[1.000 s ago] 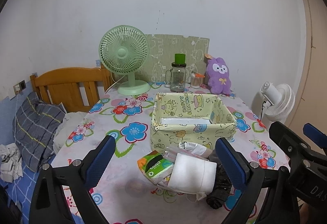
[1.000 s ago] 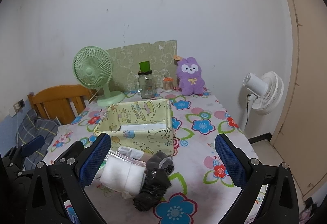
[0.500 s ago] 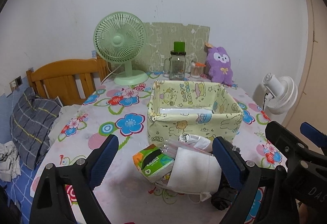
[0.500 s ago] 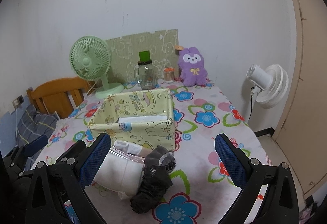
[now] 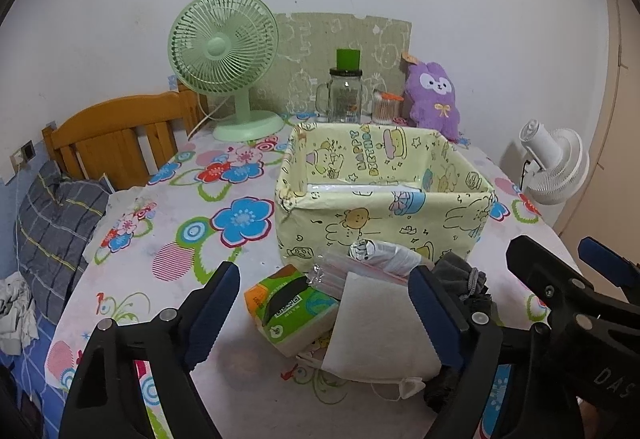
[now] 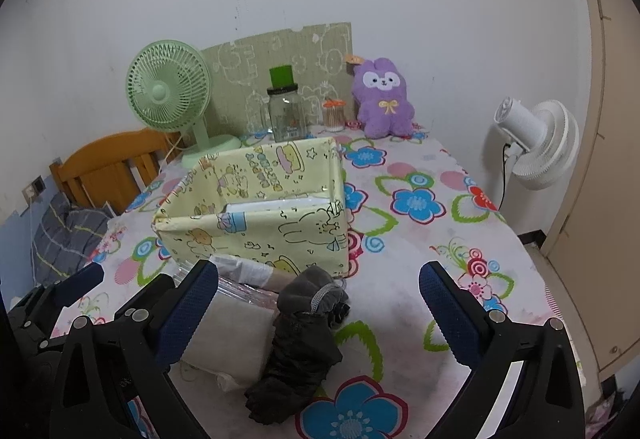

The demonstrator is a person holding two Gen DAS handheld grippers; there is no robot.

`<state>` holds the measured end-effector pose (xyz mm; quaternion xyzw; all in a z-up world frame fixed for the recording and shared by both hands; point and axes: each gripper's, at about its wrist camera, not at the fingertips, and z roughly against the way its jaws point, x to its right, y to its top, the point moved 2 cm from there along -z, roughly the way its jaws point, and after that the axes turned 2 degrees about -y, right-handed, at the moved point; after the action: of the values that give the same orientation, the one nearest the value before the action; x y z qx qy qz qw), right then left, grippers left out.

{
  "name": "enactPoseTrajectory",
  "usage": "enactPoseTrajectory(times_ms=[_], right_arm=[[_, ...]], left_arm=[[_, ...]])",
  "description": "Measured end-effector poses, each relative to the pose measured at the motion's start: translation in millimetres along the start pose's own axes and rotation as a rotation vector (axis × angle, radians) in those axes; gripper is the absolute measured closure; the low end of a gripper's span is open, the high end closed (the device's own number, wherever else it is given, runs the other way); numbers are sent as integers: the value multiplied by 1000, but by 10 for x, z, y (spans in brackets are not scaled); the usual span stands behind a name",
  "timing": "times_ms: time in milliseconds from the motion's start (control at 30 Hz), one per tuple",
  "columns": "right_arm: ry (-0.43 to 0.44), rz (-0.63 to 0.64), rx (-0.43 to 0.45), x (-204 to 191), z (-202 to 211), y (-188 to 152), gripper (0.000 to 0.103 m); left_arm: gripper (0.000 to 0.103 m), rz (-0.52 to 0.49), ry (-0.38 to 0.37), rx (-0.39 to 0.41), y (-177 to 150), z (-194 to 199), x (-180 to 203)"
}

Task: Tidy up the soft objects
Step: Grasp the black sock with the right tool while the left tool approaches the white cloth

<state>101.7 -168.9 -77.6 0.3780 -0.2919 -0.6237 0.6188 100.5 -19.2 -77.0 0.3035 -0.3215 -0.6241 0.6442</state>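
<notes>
Left wrist view, items left to right. Plaid pillow (image 5: 56,215) on the bed, off the counter's edge. Wooden headboard (image 5: 116,131) behind it. Counter (image 5: 192,247) under a flowered cloth. Green desk fan (image 5: 224,59) at the back. Glass jar (image 5: 346,95) with green lid, then a purple plush rabbit (image 5: 434,99) against the wall. Yellow cartoon-print box (image 5: 380,199), open-topped, mid-counter. Soft items heaped just before the box: green tissue pack (image 5: 292,307), folded white cloth (image 5: 380,331) overlapping it, clear bag (image 5: 372,263) with a rolled item, dark grey cloth (image 5: 464,279) to the right. White floor fan (image 5: 552,163) beyond the counter.

Left tongs (image 5: 324,315): jaws wide, just now closing a little, the tissue pack and white cloth between them, pads not pressing on either.

Right wrist view. Right tongs (image 6: 320,313): jaws wide, nothing gripped; the dark grey cloth (image 6: 304,343) lies between them, the white cloth (image 6: 236,343) beside the left finger.
</notes>
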Motion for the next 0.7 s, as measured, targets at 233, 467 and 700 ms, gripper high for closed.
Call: enactPoseTrajectory(times_ms=[233,467,700], right_arm=[[-1,-4,-51,13,-228,-26,5],[4,-11,-111,33,-486,-69,9],[8,-16,-159,26,-690,-113,11]], left_arm=[[20,-12,10,-43,-22,-215,35],[21,-24,20,-84,-58,-382,47],[21,-34,23,-112,-96,-476,59]])
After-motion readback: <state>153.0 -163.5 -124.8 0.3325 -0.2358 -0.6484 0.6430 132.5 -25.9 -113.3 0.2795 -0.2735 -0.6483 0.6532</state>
